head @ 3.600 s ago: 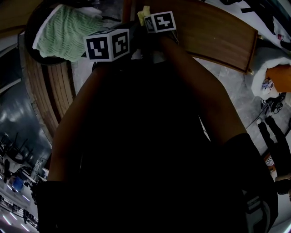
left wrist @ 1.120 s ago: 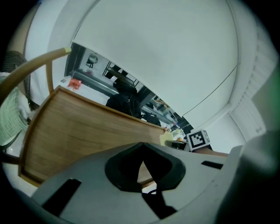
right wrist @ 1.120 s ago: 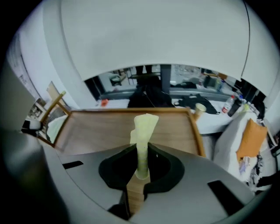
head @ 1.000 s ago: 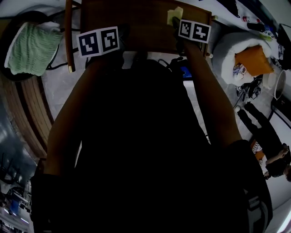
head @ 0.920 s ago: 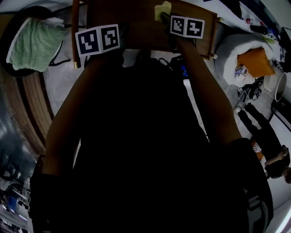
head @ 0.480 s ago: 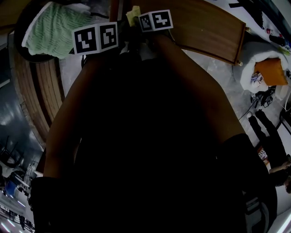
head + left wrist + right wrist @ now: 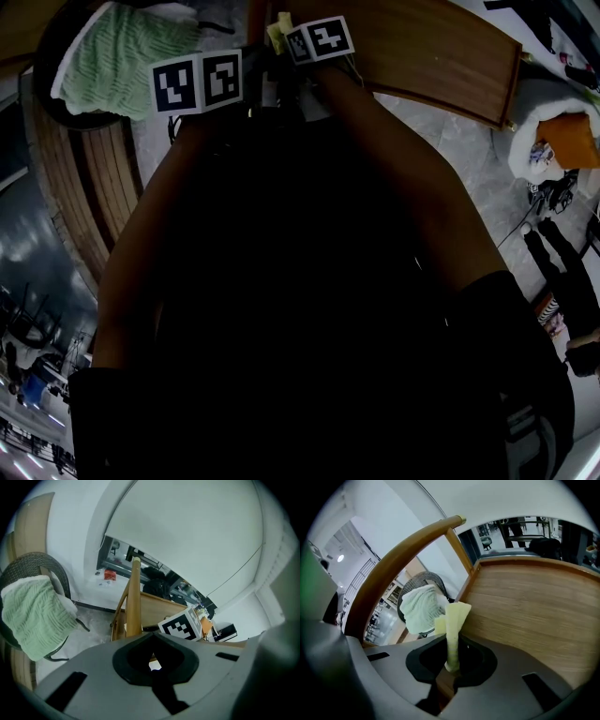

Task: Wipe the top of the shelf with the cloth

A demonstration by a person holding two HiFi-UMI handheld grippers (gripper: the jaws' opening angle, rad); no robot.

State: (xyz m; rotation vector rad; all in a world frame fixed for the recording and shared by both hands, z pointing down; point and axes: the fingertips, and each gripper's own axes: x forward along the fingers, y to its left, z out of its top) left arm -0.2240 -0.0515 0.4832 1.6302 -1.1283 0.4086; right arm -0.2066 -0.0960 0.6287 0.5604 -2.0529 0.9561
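My right gripper [image 7: 451, 667] is shut on a pale yellow cloth [image 7: 453, 617], which sticks up from the jaws in a folded strip. It sits at the left end of the brown wooden shelf top [image 7: 534, 606], beside a curved wooden rail [image 7: 398, 559]. In the head view the cloth [image 7: 277, 30] shows just left of the right gripper's marker cube [image 7: 319, 40], at the left edge of the shelf top [image 7: 431, 56]. My left gripper [image 7: 154, 662] is shut on nothing and hangs just left of the right one; its cube [image 7: 197, 82] is in view.
A dark wicker chair with a green knitted towel [image 7: 131, 52] stands left of the shelf. A wooden upright post [image 7: 136, 597] rises ahead of the left gripper. A white cushion with an orange item [image 7: 562, 131] lies on the floor at right. My dark torso hides most of the head view.
Over the last second my right gripper has carried the cloth leftward across the shelf top, from its right part to its left end. The left gripper has kept its place beside it.
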